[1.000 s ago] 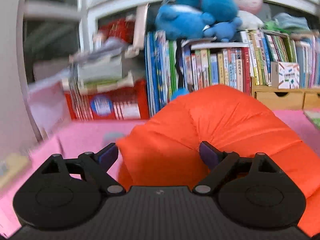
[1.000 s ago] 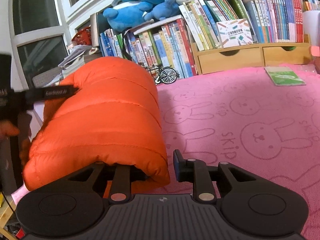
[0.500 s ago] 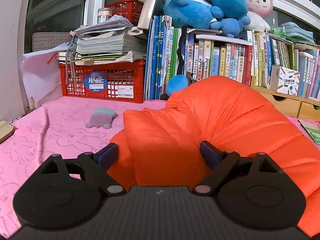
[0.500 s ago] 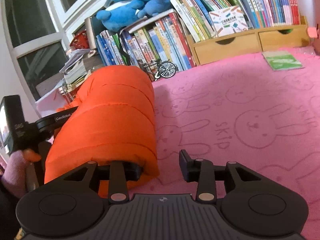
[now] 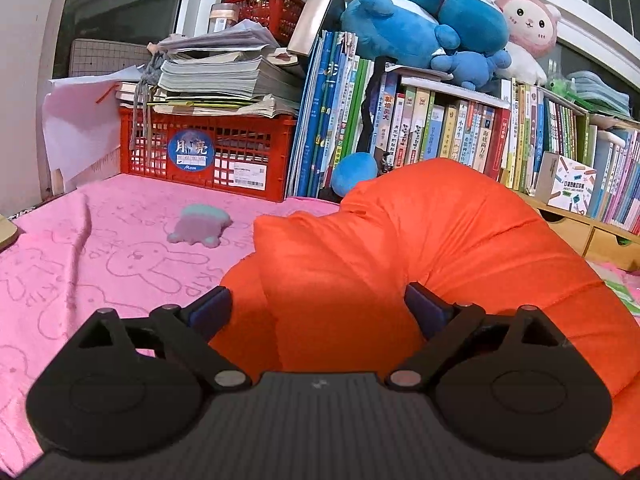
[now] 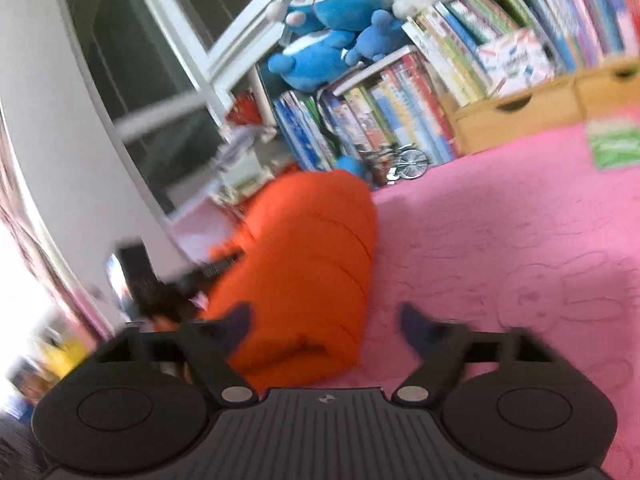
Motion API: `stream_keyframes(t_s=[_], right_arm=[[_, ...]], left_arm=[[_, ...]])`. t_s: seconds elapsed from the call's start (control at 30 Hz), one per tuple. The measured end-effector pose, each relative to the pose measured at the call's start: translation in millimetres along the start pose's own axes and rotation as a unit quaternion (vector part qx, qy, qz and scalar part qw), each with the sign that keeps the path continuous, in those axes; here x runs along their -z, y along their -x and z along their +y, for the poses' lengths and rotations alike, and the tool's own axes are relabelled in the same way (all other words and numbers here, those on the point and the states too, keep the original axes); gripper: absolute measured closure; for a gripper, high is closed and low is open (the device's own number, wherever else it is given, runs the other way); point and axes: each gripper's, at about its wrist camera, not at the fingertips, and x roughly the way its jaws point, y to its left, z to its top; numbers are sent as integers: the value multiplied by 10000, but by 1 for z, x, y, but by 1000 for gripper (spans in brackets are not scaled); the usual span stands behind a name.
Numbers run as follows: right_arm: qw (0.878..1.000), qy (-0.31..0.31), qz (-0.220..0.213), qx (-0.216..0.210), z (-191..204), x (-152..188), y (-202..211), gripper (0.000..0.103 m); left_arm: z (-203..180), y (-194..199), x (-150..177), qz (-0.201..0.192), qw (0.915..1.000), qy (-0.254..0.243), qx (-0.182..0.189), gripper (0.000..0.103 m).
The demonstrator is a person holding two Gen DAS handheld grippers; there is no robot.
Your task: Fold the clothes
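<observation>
A puffy orange jacket [image 5: 440, 240] lies rolled in a thick curve on the pink rabbit-print blanket [image 5: 100, 272]. My left gripper [image 5: 316, 306] stands wide open, straddling the jacket's left end, with the padding bulging between its fingers. In the blurred right wrist view the jacket [image 6: 312, 248] runs away from me. My right gripper [image 6: 326, 320] is opening wide. The jacket's near end lies loose by its left finger [image 6: 236, 324], and its right finger is over bare blanket [image 6: 500, 240]. The left gripper [image 6: 216, 264] shows as a dark blur at the jacket's left side.
A red crate [image 5: 208, 156] stacked with papers, rows of books [image 5: 440, 132] and plush toys [image 5: 432, 28] line the back. A small grey-teal toy [image 5: 200, 228] lies on the blanket. Wooden drawers [image 6: 520, 112], a toy bicycle [image 6: 404, 164] and a green booklet [image 6: 612, 144] are at the far right.
My right gripper let go of the jacket's near end; its jaws spread wide as it drew back and up, tilting. The left gripper shifted only slightly around the jacket.
</observation>
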Motion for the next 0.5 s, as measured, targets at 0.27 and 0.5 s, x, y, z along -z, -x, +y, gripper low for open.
stream_keyframes(t_s=[0.27, 0.5], right_arm=[[9815, -1315, 1287, -532, -45, -32, -115, 3], [9746, -1313, 1516, -995, -7, -7, -106, 43]], left_arm=[[10, -6, -6, 141, 9993, 168, 300, 8], [9, -6, -15, 116, 9957, -523, 757, 3]])
